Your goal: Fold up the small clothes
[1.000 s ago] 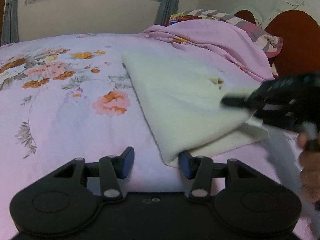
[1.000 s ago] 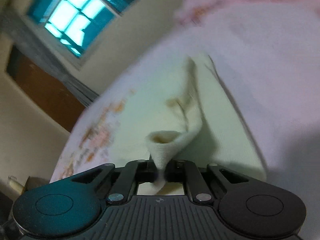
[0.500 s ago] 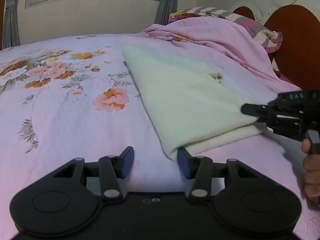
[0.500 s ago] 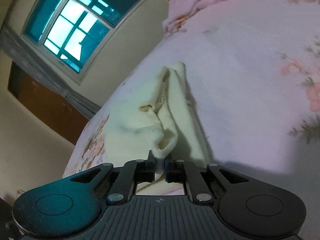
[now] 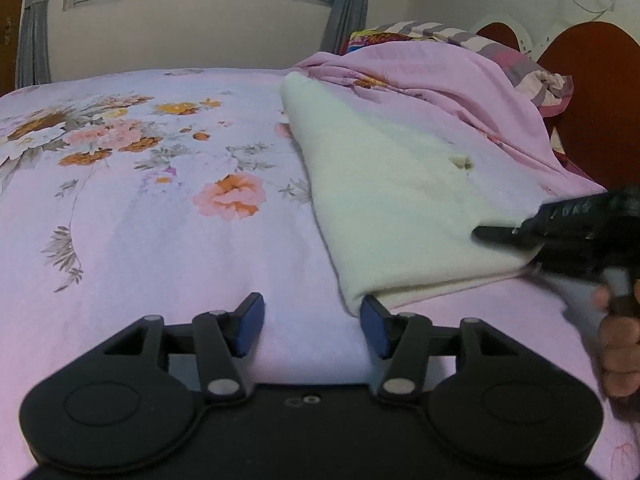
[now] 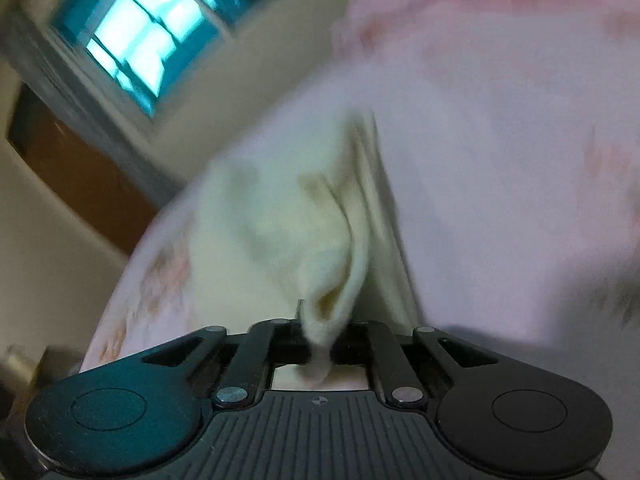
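The cloth point(image 5: 400, 208) is lying folded on the bed point(image 5: 160, 240), at 1 o'clock from the left gripper point(image 5: 312, 322), which is being held wide and empty. Its edge is being pinched by the right gripper point(image 6: 320, 350), probably for folding over.

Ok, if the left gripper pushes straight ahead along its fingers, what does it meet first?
Probably bare floral pink bedsheet: the open left gripper aims just beside the folded cream fleece garment, whose near corner sits at its right fingertip. Depth is unclear.
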Demonstrator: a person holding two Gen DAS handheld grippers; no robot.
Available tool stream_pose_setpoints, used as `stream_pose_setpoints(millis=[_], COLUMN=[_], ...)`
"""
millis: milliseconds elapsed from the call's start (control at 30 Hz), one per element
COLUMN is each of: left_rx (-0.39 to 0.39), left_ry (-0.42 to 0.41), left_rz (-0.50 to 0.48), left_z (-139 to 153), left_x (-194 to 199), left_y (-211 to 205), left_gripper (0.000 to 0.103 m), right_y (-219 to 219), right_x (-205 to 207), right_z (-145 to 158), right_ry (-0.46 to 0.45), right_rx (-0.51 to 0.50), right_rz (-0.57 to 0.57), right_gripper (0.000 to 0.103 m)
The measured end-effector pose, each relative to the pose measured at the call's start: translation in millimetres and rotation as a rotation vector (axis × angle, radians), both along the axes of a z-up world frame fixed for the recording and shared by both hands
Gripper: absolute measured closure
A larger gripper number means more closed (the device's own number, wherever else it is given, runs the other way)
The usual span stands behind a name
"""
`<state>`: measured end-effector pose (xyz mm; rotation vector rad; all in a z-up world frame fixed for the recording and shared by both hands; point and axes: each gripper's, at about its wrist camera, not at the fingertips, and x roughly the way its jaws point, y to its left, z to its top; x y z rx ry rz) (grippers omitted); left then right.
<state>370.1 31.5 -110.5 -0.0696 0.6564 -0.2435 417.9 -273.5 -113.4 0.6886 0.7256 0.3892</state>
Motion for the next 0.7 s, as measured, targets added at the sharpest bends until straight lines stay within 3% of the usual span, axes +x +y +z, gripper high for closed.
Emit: stream_pose_setpoints(millis=[33,100,133,233,367,500,700], left_rx=[-0.005,-0.015,-0.025,-0.05,-0.135,-0.173,-0.114], left_ry=[-0.001,-0.004,-0.01,-0.015,-0.03,-0.127,-0.129], left_rz=[-0.003,-0.013,-0.017,-0.011,-0.067,-0.072,-0.044], left_z=[-0.1,-0.5,-1.4,-2.9,6.3,27.2,42.1], left_x=[-1.9,-4.7,-5.8,-5.4,-16.3,-29.9,58.4], left_y=[1.6,5.8,7.5,9.5,18.2,30.4,20.7], left_gripper=[0.049,0.051,0.051,0.051,0.052,0.052,0.051], right_y=[-5.5,-16.0,-22.3,-29.5,-10.1,14.0,17.7], right_x=[-6.1,-20.7,-21.7,-3.5,22.2,36.6,87.3], right_z=[5.5,22.3,27.1,36.0,47.6,52.6,41.3], right_ry=[-0.041,-0.164,-0.195,-0.211,-0.252,-0.299,-0.221], right_rx=[-0.011,-0.073,-0.072,-0.07,-0.18,-0.302,-0.331], right_rz=[-0.021,-0.085,-0.106,-0.099,-0.032,0.016,0.052], right_gripper=[0.094,0.062,0.059,0.059,0.061,0.062,0.062])
